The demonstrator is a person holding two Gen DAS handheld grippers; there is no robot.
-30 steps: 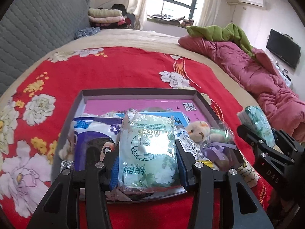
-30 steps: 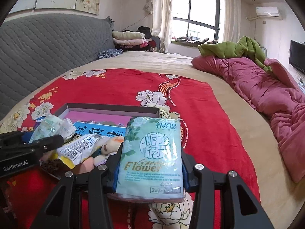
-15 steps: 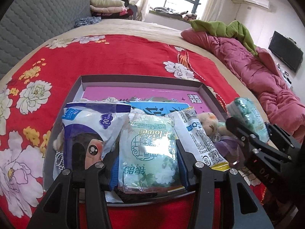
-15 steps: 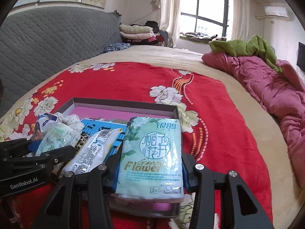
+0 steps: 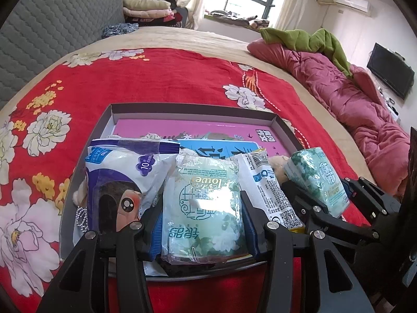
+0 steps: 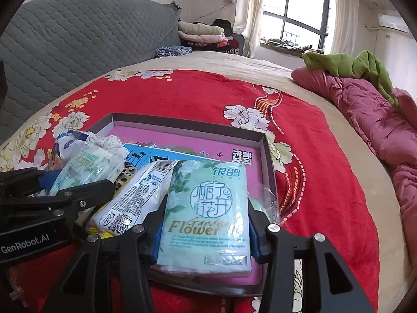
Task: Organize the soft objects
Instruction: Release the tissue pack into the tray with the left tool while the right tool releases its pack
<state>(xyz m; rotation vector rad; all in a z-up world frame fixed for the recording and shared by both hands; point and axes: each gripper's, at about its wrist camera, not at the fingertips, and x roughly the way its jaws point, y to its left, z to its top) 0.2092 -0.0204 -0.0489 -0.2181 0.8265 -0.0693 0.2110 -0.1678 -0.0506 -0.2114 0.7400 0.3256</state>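
Right tissue pack (image 6: 207, 216) now over tray (image 6: 187, 127), glossy green wrapper

The near half of the tray (image 5: 282, 127) is crowded: a purple-and-white packet (image 5: 117, 182), a white sachet (image 5: 268, 187) and a soft toy (image 5: 277, 164) fill it. The pink far strip lies bare. Around the tray, the red bedspread (image 5: 156, 78) is open.

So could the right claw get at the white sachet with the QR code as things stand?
Probably not yet. The right claw is shut on a green tissue pack, so its jaws are full. The white sachet lies beside it in the tray, uncovered on top.
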